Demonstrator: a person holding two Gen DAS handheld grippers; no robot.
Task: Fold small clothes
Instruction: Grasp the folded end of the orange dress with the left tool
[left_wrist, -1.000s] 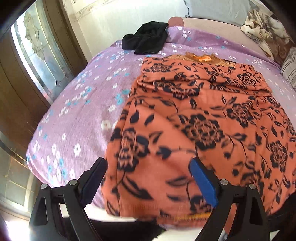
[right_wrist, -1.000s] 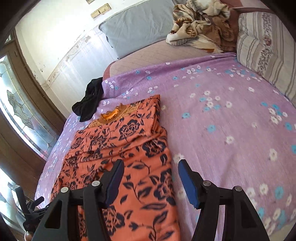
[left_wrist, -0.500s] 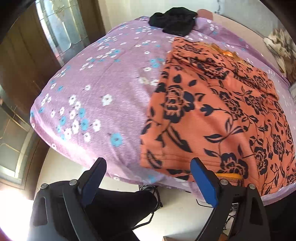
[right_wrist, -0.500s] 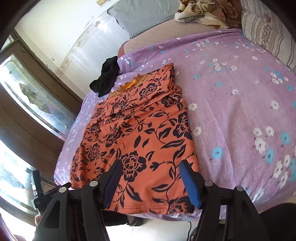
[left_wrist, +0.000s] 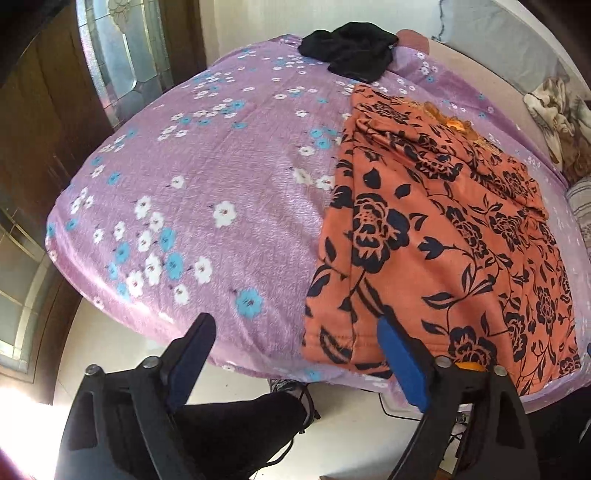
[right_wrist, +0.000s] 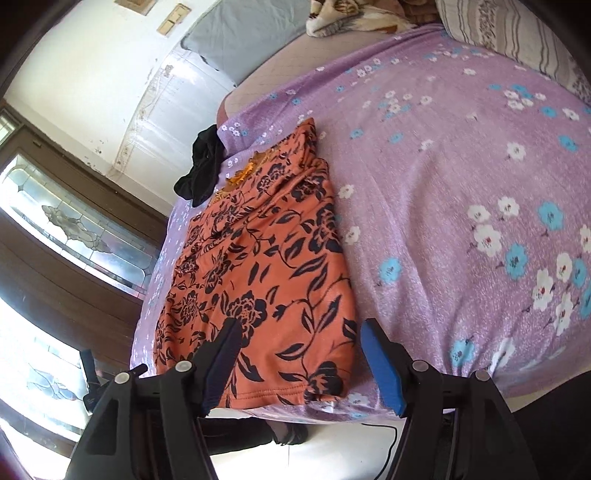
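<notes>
On one bedspread (left_wrist: 192, 206): one orange garment (left_wrist: 443, 258), one black (left_wrist: 351, 48); left tongs (left_wrist: 295, 354) closing, right tongs (right_wrist: 299, 354) wide, empty

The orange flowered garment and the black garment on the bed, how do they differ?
The orange flowered garment is patterned; the black garment is plain. The orange one lies spread flat at the near edge; the black one sits crumpled at the far edge. Both rest on the purple bedspread.

It was a bedroom in a home. A bed (right_wrist: 461, 155) covered by a purple flowered blanket (left_wrist: 207, 206) filled the room, with a striped pillow (right_wrist: 509, 29) and a rumpled brown-and-cream throw (right_wrist: 354, 14) at its far edge. A dark wooden door with patterned glass panes (right_wrist: 85, 229) stood beside the bed, against a scuffed white wall (right_wrist: 92, 74).
</notes>
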